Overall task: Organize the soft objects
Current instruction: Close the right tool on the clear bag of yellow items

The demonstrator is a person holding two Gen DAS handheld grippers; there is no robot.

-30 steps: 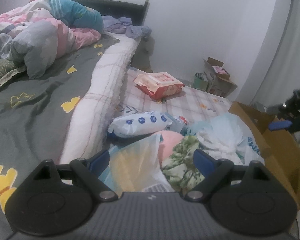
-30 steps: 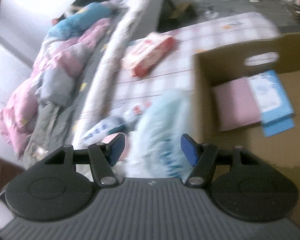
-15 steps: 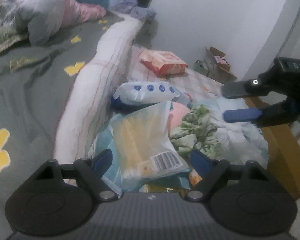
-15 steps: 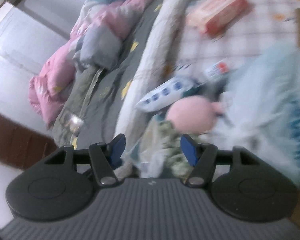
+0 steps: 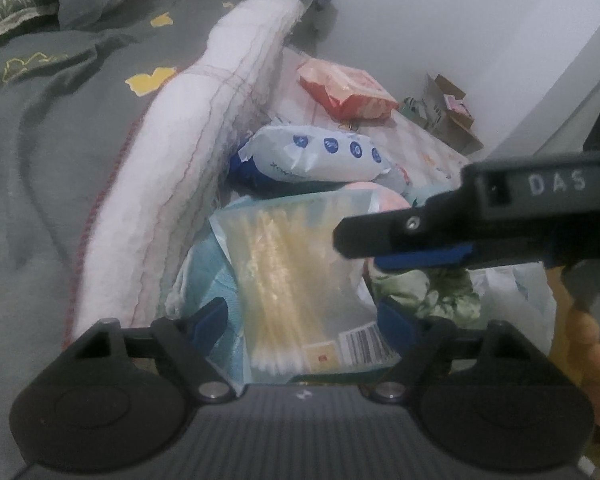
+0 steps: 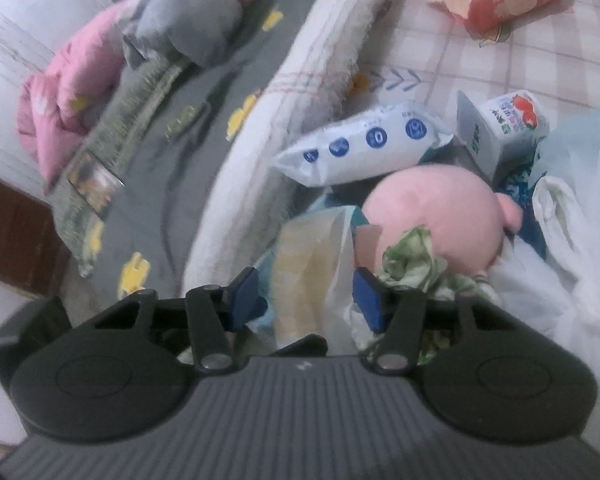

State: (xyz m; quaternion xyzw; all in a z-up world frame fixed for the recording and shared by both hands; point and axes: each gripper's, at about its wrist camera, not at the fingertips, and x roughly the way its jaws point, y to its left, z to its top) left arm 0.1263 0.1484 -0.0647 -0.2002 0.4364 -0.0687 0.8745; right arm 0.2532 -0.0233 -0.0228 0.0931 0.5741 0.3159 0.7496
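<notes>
While both views look down on a heap of soft things beside the bed, notes go view by view.

Left wrist view: left hand-held gripper (image 5: pixel 306 322) spread wide, blue pads either side of a clear bag of yellow sticks (image 5: pixel 292 264) with a barcode label; pads not pressing it. Bag lies on top of the heap, against the bed's white quilted edge (image 5: pixel 172 184). Beyond it, a white pack with blue dots (image 5: pixel 316 156), then a red and orange packet (image 5: pixel 346 88) on the checked sheet (image 5: pixel 428 148). Right hand-held gripper (image 5: pixel 374 252) reaches in from the right edge, above green-patterned cloth (image 5: pixel 432 292). Small cardboard box (image 5: pixel 446 114) near the wall.

Right wrist view: right hand-held gripper (image 6: pixel 306 294) with jaws closing, the top of the clear bag (image 6: pixel 312 264) between the pads but not yet pinched. Just right of the bag, the green-patterned cloth (image 6: pixel 412 256) lies against a pink plush ball (image 6: pixel 436 208). Behind these, the dotted white pack (image 6: pixel 364 142) and a small carton (image 6: pixel 504 128). White plastic bag (image 6: pixel 560 240) at right. Pink quilt (image 6: pixel 76 80) bunched on the grey bedspread (image 6: pixel 172 128).
</notes>
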